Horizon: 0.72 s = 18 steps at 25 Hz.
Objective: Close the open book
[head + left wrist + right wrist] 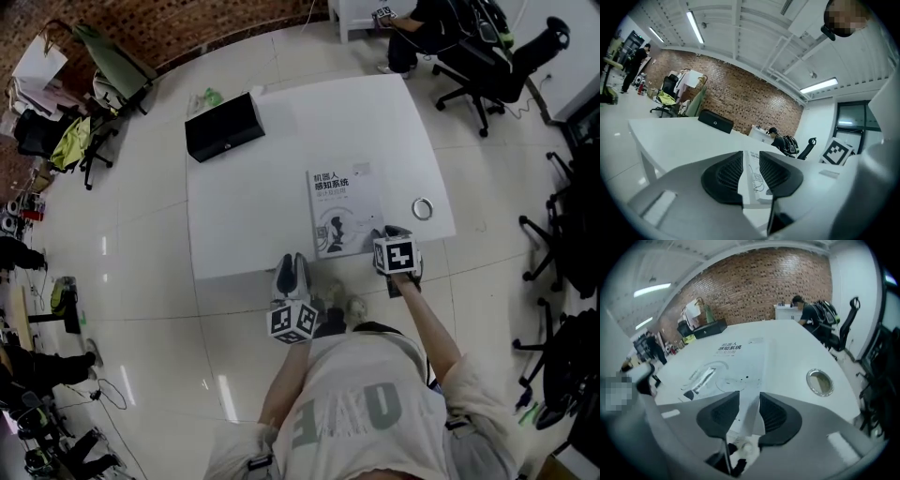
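A white book (343, 211) lies closed and flat on the white table (253, 206), cover up, near the front edge. My left gripper (292, 269) hovers just off the table's front edge, left of the book, pointing roughly level. Its jaws stand apart with nothing between the pads, and the book (752, 180) shows beyond the gap. My right gripper (388, 236) tilts down over the book's near right corner. In the right gripper view the book (726, 366) spreads ahead, and its corner shows in the gap of the right gripper (749, 411); the pads do not press on it.
A roll of tape (422, 208) lies right of the book, seen again as the roll of tape (819, 382). A black box (223, 127) sits at the table's far left corner. Office chairs (487, 56) and a seated person stand beyond the table. The person's feet are below the front edge.
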Available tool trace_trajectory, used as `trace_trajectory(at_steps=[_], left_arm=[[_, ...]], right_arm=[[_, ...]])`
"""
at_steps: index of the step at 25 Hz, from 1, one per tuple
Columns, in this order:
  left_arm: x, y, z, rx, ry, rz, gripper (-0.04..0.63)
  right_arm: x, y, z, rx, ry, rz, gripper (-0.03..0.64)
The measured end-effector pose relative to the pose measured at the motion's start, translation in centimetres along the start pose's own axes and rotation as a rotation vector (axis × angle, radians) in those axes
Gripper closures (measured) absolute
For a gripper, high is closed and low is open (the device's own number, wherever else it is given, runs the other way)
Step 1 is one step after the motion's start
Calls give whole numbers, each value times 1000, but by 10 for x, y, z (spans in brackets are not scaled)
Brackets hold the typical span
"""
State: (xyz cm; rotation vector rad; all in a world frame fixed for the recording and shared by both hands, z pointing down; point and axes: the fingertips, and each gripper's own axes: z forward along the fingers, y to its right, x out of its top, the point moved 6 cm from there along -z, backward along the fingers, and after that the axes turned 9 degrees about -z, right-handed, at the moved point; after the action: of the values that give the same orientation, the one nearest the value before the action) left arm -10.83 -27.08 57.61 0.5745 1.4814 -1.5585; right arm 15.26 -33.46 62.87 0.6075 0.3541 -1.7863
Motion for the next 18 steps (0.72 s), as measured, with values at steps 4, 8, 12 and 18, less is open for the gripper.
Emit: trace_trajectory(at_steps=[4,8,12,18], left_arm=[[6,-9,-1,35,29,-25,480],[11,-9,0,36,52,-35,482],[18,-11,2,56,51,-49,552],[39,-6,4,3,78,-57,583]], right_arm=[[4,-20,3,-135,31,-273,499],[-1,-32,6,-164,65,-344,581],[-1,-33,8,-112,59,-336,606],[-6,-19,9,-27,129,-104,606]])
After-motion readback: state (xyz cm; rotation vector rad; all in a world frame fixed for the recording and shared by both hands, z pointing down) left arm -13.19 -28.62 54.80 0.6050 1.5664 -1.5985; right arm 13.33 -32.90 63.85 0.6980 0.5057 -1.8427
